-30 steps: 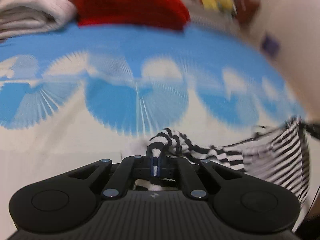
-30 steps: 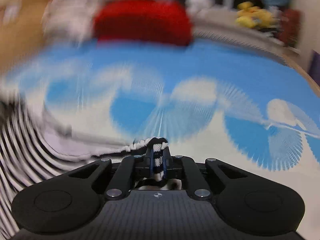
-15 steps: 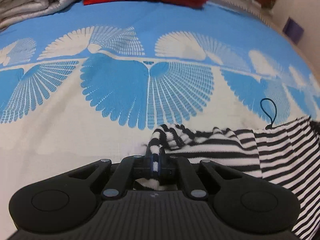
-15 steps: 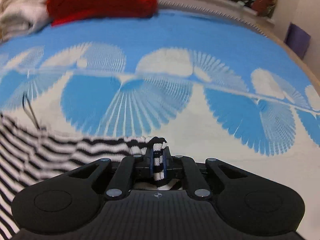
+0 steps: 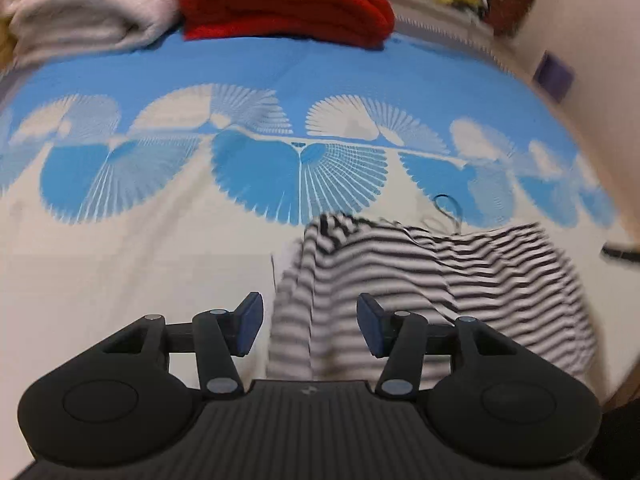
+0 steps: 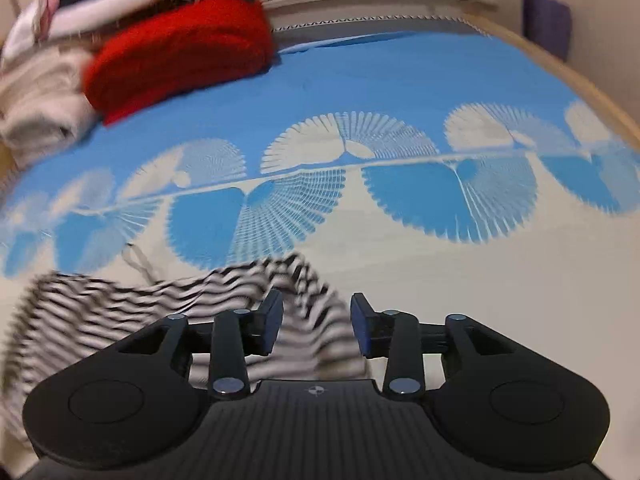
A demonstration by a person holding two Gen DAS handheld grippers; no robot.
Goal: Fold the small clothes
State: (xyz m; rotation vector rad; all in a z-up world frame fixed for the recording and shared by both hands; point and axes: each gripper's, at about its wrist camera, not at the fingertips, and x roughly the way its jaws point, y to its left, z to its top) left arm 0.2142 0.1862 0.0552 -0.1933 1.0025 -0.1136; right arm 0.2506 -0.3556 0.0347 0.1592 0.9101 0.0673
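Our left gripper (image 5: 310, 330) had its jaws spread wide, nothing clamped between the blue pads (image 5: 250, 328). Our right gripper (image 6: 316, 328) was the same: jaws wide apart, holding nothing. The striped garment (image 5: 420, 280) lay crumpled on the blue-and-white bedspread (image 5: 120, 272), with one bunched end running between the left fingers and the rest spreading off to the right of that view. In the right wrist view the same striped garment (image 6: 132, 312) sat low and left, with a fold passing between the open fingers; whether cloth touched the pads we couldn't tell, since it was blurred. A thin dark loop (image 5: 448, 208) stuck up at the garment's far edge. Well apart, at the far side of the bed, a red folded blanket (image 5: 280, 0) sat beside a cream folded blanket (image 5: 88, 12).
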